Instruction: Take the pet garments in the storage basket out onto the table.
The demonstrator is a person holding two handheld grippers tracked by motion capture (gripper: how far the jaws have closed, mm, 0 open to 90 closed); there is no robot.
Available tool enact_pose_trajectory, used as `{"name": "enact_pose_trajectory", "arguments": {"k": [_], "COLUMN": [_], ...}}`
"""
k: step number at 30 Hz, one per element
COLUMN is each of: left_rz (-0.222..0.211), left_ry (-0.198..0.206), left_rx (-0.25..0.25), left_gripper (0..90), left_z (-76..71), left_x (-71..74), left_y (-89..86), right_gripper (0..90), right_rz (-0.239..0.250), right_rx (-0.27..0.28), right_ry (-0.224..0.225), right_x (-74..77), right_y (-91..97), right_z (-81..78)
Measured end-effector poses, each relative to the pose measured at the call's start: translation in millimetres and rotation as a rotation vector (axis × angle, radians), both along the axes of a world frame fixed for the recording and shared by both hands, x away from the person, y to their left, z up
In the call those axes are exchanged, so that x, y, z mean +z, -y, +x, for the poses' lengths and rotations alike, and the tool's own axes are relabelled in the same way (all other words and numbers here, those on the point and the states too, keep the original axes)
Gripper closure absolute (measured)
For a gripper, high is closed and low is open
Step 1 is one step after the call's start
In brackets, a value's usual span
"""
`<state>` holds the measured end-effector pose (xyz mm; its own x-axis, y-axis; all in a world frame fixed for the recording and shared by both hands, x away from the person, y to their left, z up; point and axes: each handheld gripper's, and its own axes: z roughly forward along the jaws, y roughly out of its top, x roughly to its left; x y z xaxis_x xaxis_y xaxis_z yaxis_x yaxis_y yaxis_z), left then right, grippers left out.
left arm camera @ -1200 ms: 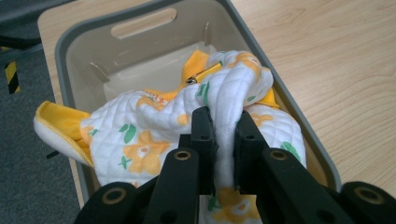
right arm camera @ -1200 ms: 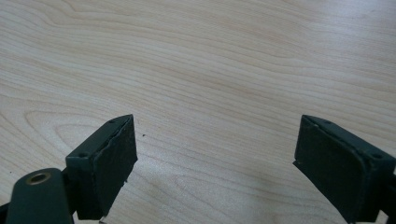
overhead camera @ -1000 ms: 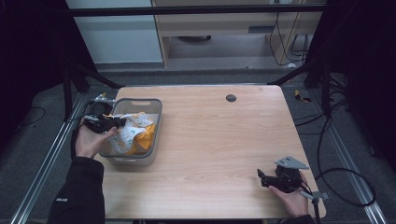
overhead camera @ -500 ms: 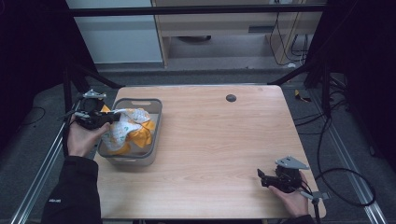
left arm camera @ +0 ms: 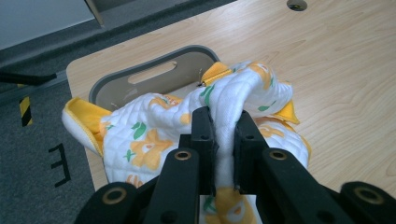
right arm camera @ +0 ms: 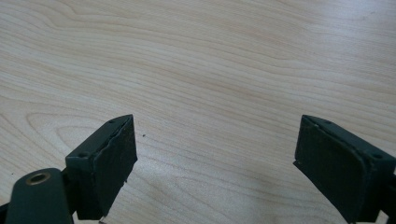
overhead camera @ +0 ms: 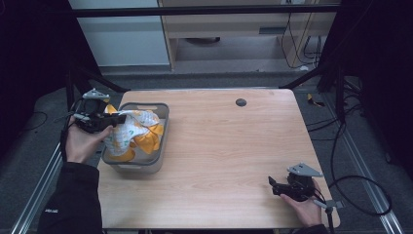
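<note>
Left claw (overhead camera: 116, 120): clamped on a fold of the quilted cloth (overhead camera: 131, 134), at the left edge of the desk; in the left gripper view the two black jaws are seen pressed close together with the white fabric pinched between them (left arm camera: 224, 140).
Left hand (overhead camera: 80, 144): wrapped under the gripper, with a dark sleeve seen coming in from the bottom left of the high view.
Cloth: white, quilted, printed with orange and green figures and edged in yellow; it is bunched up and raised by the pinched fold (part of it is draped over the near left rim, the rest is seen lying inside the bin).
Bin (overhead camera: 160, 146): a grey rectangular tub with a slot handle in its far wall (left arm camera: 152, 72), set on the left part of the desk, just beside the left claw.
Desk (overhead camera: 229, 146): light wood grain, with a small dark round hole (overhead camera: 240, 102) near its far edge.
Right claw (overhead camera: 271, 184): held wide open near the front right corner of the desk, well apart from the bin; nothing is gripped (bare wood is seen between the two pads in the right gripper view (right arm camera: 215, 154)).
Right hand (overhead camera: 304, 207): placed under the gripper at the desk's front edge.
</note>
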<state>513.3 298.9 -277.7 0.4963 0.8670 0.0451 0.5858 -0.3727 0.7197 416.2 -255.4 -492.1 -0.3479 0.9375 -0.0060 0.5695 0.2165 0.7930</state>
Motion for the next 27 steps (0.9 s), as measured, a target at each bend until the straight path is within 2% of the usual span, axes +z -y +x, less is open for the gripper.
{"name": "enact_pose_trajectory", "arguments": {"k": [7,8,21,27], "left_rz": [0.003,0.014,0.026,0.035], "left_ry": [-0.002,-0.005,-0.010,-0.022], "left_rx": [-0.036,-0.057,-0.159,-0.234], "left_gripper": [81.5,81.6,81.5,81.5], "left_z": [-4.9,-6.8,-20.7,-26.8], "left_x": [7.5,10.2,26.2,32.0], "left_y": [8.6,11.8,37.3,56.1], "right_gripper": [12.7,12.7,12.7,12.7], "right_rz": [0.000,-0.001,0.003,0.007], "right_rx": [0.000,0.001,-0.001,-0.003], "right_ry": [0.002,0.001,0.001,0.002], "right_x": [0.2,0.1,0.5,0.8], "right_y": [0.2,0.2,0.3,0.8], "right_z": [-0.1,0.0,-0.2,-0.3]}}
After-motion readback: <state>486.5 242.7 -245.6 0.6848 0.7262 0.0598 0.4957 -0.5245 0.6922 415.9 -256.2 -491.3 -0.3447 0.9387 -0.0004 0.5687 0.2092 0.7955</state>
